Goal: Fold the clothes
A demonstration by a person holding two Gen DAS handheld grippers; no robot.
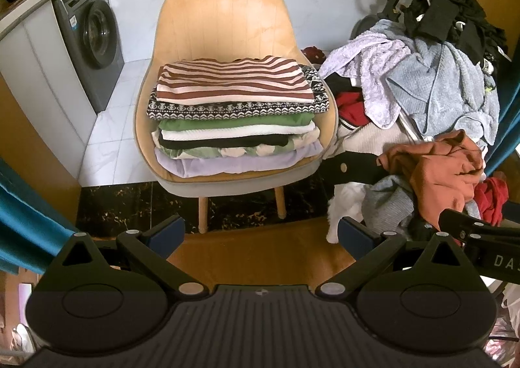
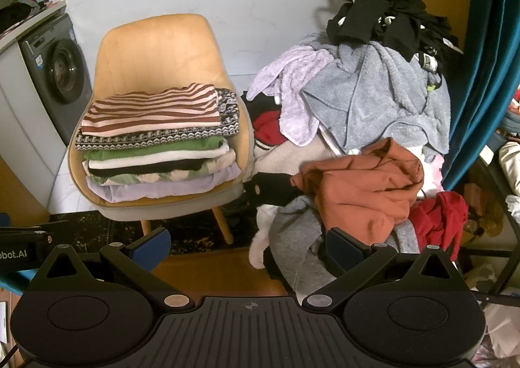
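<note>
A stack of folded clothes rests on the seat of a tan chair, with a red-and-white striped top uppermost. To the right a heap of unfolded laundry rises, with a rust-orange garment at its front. My left gripper hangs open in front of the chair, nothing between its fingers. My right gripper is open too, its right finger close to a grey garment at the heap's foot.
A grey washing machine stands at the left under a counter. Teal curtains hang at both sides. The floor below is orange wood with a dark marble strip. Black clothes top the heap.
</note>
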